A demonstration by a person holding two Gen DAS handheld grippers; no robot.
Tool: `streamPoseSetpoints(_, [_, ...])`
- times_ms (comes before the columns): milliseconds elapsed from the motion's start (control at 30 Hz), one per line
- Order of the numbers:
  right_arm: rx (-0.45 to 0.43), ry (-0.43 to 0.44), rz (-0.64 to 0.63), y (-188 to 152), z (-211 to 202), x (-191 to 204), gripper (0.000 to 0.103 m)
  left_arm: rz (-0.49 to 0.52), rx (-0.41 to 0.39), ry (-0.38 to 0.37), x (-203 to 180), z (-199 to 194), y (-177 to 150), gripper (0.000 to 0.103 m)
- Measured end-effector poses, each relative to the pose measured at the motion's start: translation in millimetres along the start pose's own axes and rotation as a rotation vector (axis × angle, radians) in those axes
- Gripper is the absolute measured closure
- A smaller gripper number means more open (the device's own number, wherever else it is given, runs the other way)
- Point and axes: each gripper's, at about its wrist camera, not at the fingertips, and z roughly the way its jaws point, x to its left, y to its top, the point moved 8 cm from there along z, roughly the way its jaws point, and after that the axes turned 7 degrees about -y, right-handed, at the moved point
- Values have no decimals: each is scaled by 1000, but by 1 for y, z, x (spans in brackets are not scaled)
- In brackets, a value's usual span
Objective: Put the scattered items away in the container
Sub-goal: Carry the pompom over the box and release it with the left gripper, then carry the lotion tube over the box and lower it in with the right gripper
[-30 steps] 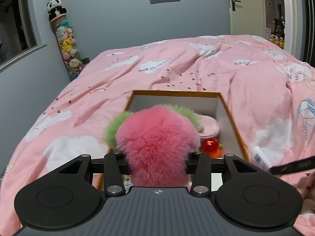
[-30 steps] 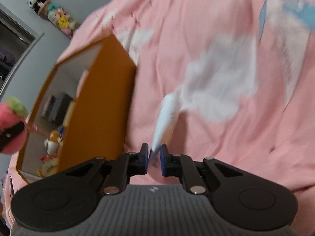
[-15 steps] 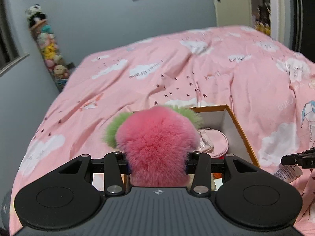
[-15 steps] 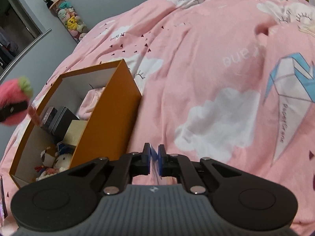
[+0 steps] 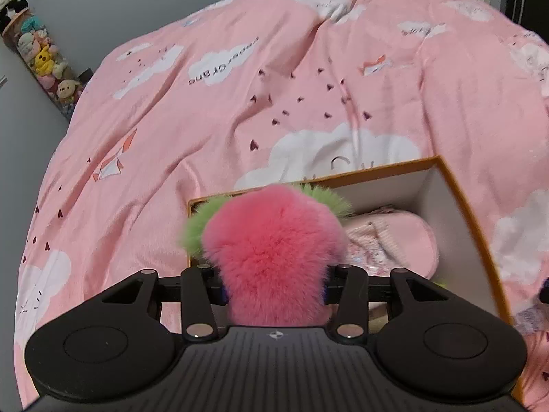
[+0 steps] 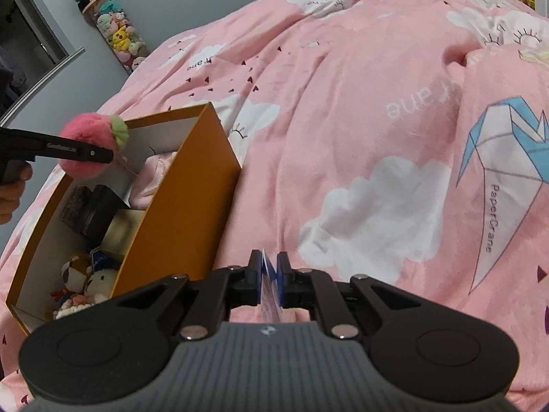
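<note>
My left gripper [image 5: 273, 283] is shut on a fluffy pink pompom with green fringe [image 5: 271, 243] and holds it above the far end of the orange box [image 5: 459, 199]. From the right wrist view the pompom [image 6: 92, 144] hangs over the box [image 6: 182, 202]. My right gripper [image 6: 269, 267] is shut on a small white tube [image 6: 269, 292], whose crimped end shows between the fingers, above the bed to the right of the box.
The box holds a pink pouch [image 5: 391, 240], dark boxes [image 6: 92, 213] and small plush toys [image 6: 85, 285]. It rests on a pink cloud-print duvet [image 6: 377, 103]. A column of plush toys [image 6: 116, 34] stands against the grey wall.
My left gripper has tilted down and moved forward over the box with the pompom. My right gripper lifted the tube off the duvet and rose beside the box.
</note>
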Motion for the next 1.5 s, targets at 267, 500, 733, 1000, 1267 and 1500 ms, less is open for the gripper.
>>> streamPoseSetpoints(267, [24, -11, 25, -9, -1, -2, 89, 3, 39, 23, 9, 16, -6, 49])
streamPoseSetpoints(500, [63, -18, 39, -20, -4, -4, 75, 21, -3, 23, 8, 10, -6, 44])
streamPoseSetpoints(733, [82, -19, 46, -28, -10, -6, 71, -6, -66, 32, 13, -11, -1, 44])
streamPoseSetpoints(1000, [89, -31, 53, -36, -17, -12, 81, 23, -155, 24, -12, -52, -13, 46])
streamPoseSetpoints(1267, [35, -22, 9, -28, -29, -5, 98, -18, -165, -13, -34, -75, -47, 53])
streamPoseSetpoints(1500, [-41, 44, -30, 3, -55, 15, 98, -93, -156, 40, -26, -85, -81, 61])
